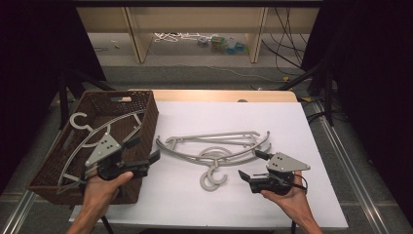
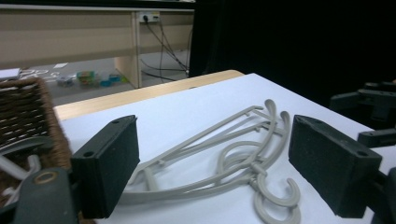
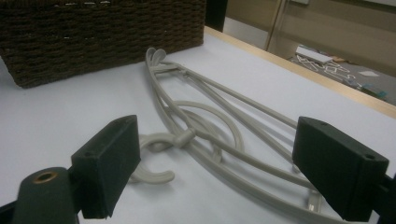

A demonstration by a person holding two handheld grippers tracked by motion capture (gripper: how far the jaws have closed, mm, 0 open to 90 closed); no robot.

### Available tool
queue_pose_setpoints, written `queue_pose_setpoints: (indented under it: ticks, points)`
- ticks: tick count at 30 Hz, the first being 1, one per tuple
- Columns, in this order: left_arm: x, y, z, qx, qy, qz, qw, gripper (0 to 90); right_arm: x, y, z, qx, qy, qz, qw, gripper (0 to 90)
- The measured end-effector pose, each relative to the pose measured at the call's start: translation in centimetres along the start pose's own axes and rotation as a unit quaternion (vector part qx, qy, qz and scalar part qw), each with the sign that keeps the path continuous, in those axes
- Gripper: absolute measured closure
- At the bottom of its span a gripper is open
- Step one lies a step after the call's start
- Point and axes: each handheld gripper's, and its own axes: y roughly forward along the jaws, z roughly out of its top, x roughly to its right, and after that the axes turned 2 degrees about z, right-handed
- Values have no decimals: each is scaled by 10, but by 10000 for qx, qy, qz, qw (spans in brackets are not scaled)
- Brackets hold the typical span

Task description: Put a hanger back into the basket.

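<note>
Two grey plastic hangers lie stacked on the white table top, their hooks pointing toward the near edge. Another grey hanger rests inside the brown wicker basket at the left. My left gripper hovers at the basket's right wall, open and holding nothing; in the left gripper view its jaws frame the hangers ahead. My right gripper sits open to the right of the hooks. In the right gripper view its jaws stand wide with the hangers between and beyond them, untouched.
The basket takes up the table's left side, its near corner reaching past the front edge. A wooden strip borders the table's far edge. Beyond are a wooden bench frame, cables and small items on the floor. Dark curtains stand at both sides.
</note>
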Motion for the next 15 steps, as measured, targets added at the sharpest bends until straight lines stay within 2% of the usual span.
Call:
queue_pose_setpoints:
  ticks: [1,2,5,7,8,11,15]
  points:
    - [0,0,0,0,0,0,10000,162,0,0,0,37,5,-14,10000,161]
    - [7,5,-5,6,73,-110,9999,162,0,0,0,25,24,-8,10000,160]
    - [13,9,-10,-48,184,-212,9996,162,-1,0,0,1,94,36,9999,160]
    - [19,15,-20,-80,147,-295,9994,163,-1,0,0,-8,89,34,10000,160]
    - [19,15,-20,-80,147,-295,9994,162,-1,0,-1,-13,81,23,10000,160]
    - [27,23,-35,-218,244,-450,9985,160,-2,1,-1,-10,62,29,10000,161]
    - [29,25,-47,-195,260,-492,9983,160,-2,0,0,-39,60,48,10000,161]
